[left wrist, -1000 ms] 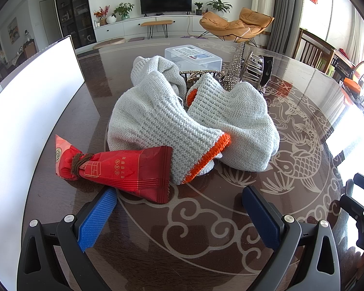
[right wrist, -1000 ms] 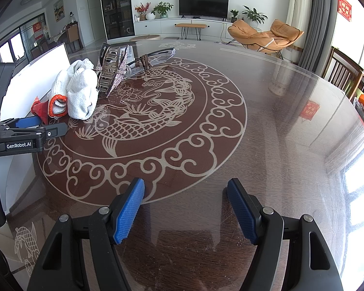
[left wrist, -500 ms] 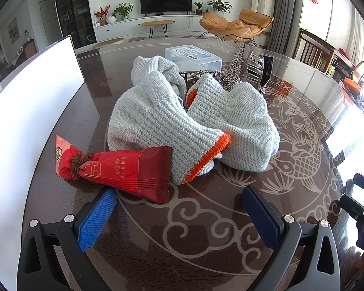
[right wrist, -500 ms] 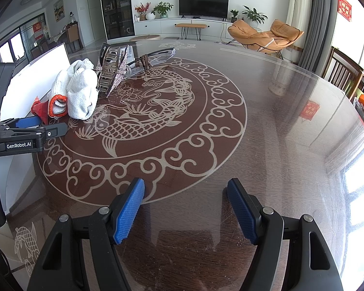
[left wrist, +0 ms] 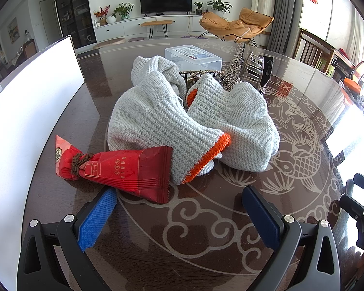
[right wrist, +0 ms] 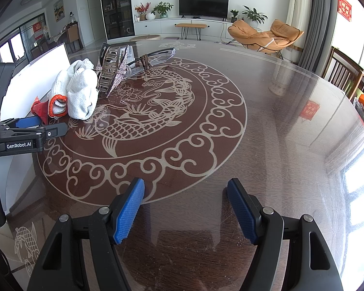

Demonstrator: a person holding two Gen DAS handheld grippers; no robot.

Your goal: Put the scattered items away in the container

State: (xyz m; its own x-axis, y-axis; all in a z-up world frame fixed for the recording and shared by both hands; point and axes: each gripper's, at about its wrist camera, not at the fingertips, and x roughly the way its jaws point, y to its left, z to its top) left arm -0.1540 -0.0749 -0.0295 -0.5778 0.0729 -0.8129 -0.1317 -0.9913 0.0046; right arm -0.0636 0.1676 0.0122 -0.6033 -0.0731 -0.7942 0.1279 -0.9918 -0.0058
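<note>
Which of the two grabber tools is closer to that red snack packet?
The left gripper: its open fingers sit just short of the red packet. The right gripper hangs open over bare table, well off to the packet's right.

Coarse knitted cloth gloves (left wrist: 172,123), glossy crinkled foil packet (left wrist: 123,169), clear plastic box (left wrist: 194,57), glossy glass-topped table (right wrist: 267,126)

Two grey knit gloves (left wrist: 182,123) w/ orange cuffs, heaped, touching. Red snack packet (left wrist: 123,169) flat, tied w/ brown band, tip under cuff. Rhinestone hair clips (left wrist: 240,72) and eyeglasses (right wrist: 155,57) behind. Clear lidded container (left wrist: 194,57) beyond, shut.
</note>
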